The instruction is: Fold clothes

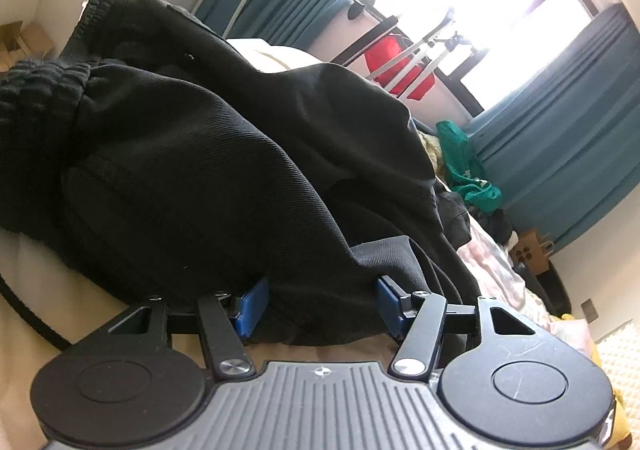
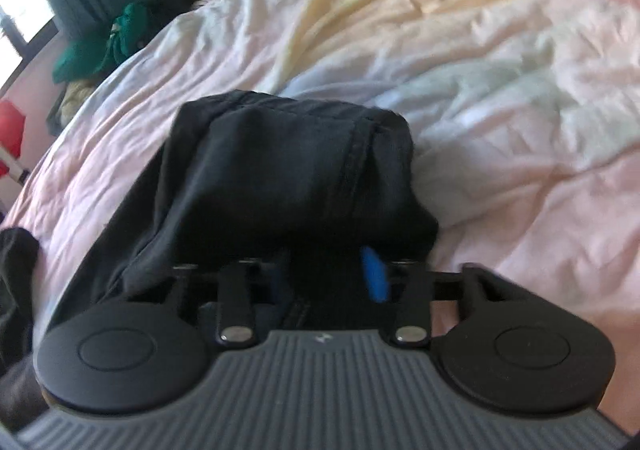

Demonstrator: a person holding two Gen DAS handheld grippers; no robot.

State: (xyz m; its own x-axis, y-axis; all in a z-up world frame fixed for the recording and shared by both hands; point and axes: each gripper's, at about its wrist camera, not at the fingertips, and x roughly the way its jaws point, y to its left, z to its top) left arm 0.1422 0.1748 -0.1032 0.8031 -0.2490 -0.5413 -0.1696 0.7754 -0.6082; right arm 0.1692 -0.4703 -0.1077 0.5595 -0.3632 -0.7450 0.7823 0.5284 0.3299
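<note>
A black garment with a ribbed waistband [image 1: 192, 153] lies bunched on the bed and fills the left wrist view. My left gripper [image 1: 320, 302] has its blue fingers [image 1: 252, 306] spread wide, with black cloth lying between them and over their tips. In the right wrist view, another part of the black garment [image 2: 288, 173] drapes over my right gripper [image 2: 326, 274]. Its blue fingers [image 2: 374, 274] are mostly buried in the cloth, with a fold between them. The view is blurred.
A pastel pink, yellow and blue duvet [image 2: 460, 61] covers the bed. A green garment [image 1: 464, 169] and other clothes are piled near the teal curtains [image 1: 568, 137]. A red item [image 1: 396, 65] hangs on a drying rack by the window. A cardboard box [image 1: 532, 254] stands beyond the bed.
</note>
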